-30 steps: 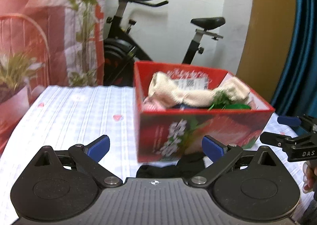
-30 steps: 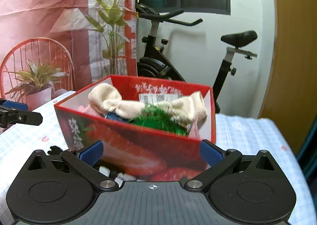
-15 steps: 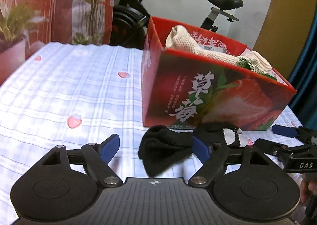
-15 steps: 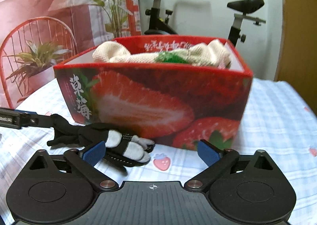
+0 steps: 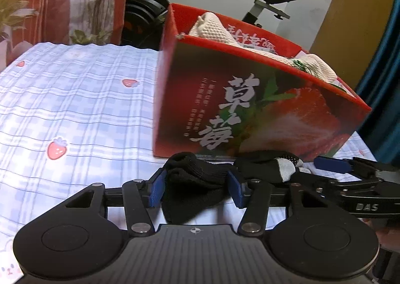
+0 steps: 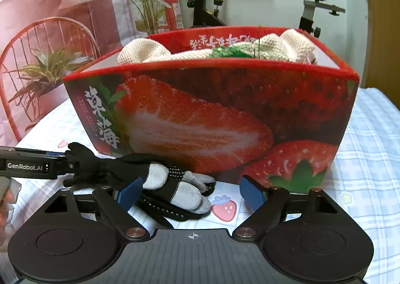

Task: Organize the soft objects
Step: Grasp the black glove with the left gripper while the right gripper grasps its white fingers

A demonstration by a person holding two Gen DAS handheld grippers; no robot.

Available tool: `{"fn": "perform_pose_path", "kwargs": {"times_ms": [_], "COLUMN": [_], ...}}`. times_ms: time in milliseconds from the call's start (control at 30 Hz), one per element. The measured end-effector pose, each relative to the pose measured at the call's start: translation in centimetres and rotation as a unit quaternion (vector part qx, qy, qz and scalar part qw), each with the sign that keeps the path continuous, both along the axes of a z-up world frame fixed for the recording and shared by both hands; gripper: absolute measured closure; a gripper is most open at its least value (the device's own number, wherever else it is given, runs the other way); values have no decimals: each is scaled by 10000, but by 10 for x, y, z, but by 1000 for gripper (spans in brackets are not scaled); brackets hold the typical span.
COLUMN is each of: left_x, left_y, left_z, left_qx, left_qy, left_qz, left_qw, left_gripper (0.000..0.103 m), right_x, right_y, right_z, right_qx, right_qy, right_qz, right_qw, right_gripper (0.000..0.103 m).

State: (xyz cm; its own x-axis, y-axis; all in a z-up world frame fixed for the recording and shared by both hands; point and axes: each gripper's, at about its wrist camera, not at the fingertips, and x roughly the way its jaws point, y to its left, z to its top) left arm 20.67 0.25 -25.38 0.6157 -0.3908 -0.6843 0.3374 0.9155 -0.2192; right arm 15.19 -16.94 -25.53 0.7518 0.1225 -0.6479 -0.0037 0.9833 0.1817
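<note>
Black knit glove with grey fingertip patches [image 6: 172, 185] lay crumpled on the blue-and-white checked tablecloth with strawberry prints [image 5: 75, 109] covering the bench, just in front of the near wall of the red strawberry-printed cardboard box [image 6: 212, 119]. Box already held cream waffle-knit cloth [image 6: 282, 45] and a green fuzzy item [image 6: 225, 51], so the glove probably sat outside as one of the soft things yet to go in; judgement only.

Left gripper [image 5: 195, 187] was at the cuff end, the left end of the glove in the right wrist view. Its jaws had just been closing and stood half spread with the black cuff [image 5: 192, 184] bunched between the blue pads [image 5: 156, 190]; pads looked touching the fabric, firm pinch could not be told. In the right wrist view the cuff looked gathered at that gripper's tip.

Right gripper [image 6: 191, 192] was at the fingertip end. Its jaws had also been closing a little but were wide spread, left pad beside the grey patches, right pad clear of the glove over bare cloth, not gripping.

Pose: both grippers low over the bench, angled downward and forward toward the box, one at each end of the glove. A bit of a hand [image 6: 5, 199] showed at the left edge behind the left gripper. Likely a two-ended pickup so the limp glove would not droop.
</note>
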Motion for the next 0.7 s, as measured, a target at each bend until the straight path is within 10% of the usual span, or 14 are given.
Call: {"fn": "perform_pose_path", "kwargs": {"times_ms": [400,567,700], "left_x": [-16,-20,-27], "left_y": [-46,-45,-40], "left_z": [-10,-9,1], "left_qx": [196,36,-49], "left_qy": [10,27,-134], "left_qz": [-562,-439,-473], "left_qw": [9982,9990,9988], "left_gripper": [48,82,86], "right_x": [6,-3,-14], "right_y": [-5,-16,-16], "right_z": [-11,-12,-6], "right_qx": [64,237,332], "right_qy": [261,242,130], "right_qz": [-108,-134,-88], "right_qw": [9996,9993,9993], "right_gripper": [56,79,84]}}
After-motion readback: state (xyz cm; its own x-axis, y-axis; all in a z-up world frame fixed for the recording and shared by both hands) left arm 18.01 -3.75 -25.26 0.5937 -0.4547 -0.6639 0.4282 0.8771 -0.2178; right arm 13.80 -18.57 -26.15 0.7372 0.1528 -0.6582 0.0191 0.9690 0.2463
